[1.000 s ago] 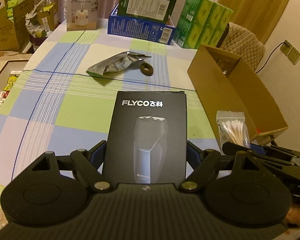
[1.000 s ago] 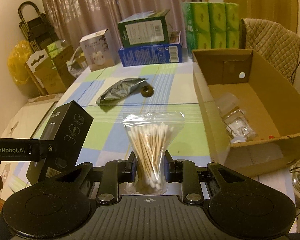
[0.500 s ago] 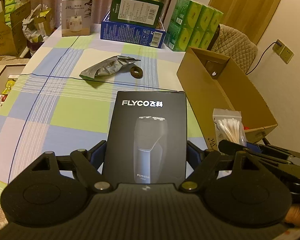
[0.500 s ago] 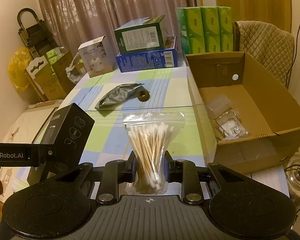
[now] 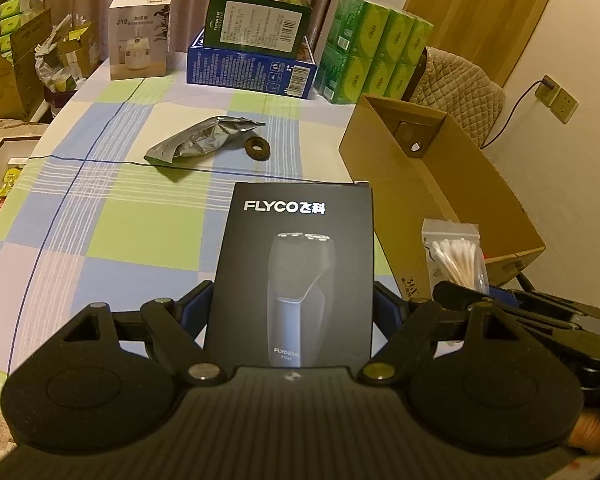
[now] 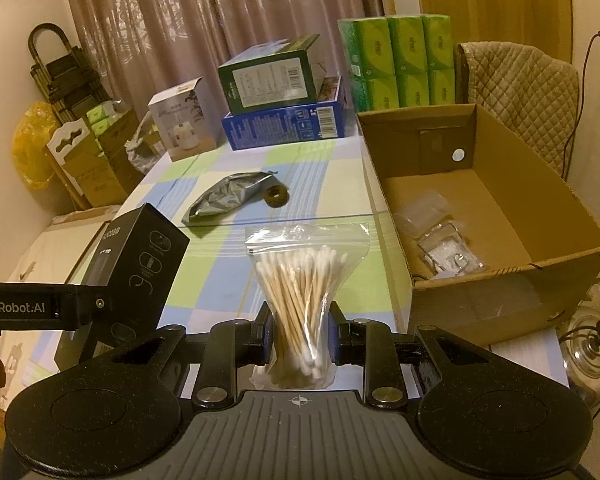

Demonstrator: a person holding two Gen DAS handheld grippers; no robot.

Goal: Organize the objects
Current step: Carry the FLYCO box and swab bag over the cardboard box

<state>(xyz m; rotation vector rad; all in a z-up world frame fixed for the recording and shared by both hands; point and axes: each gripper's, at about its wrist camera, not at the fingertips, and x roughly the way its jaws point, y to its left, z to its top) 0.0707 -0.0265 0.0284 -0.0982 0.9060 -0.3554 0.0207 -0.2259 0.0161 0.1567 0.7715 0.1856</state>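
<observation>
Checked cloth covers the table [image 5: 100, 208] where both grippers carry loads clear of it, apparently bound for the box [image 6: 572, 216] at right: the left gripper [image 5: 292, 312], low in its frame, is clamped on the black shaver box [image 5: 296, 264], and the right gripper [image 6: 298, 334] pinches a swab bag [image 6: 306, 276] by its lower half. Only the right view, at centre right, looks into the box at clear packets [image 6: 440, 240], while the left view shows just its outer wall, with a foil pouch [image 5: 200, 142] above centre.

Matt black card shaver box [image 5: 292, 276]; clear glossy plastic swab bag [image 6: 306, 280]; crinkled silver foil pouch [image 5: 204, 142]; brown corrugated cardboard box [image 6: 540, 216]
</observation>
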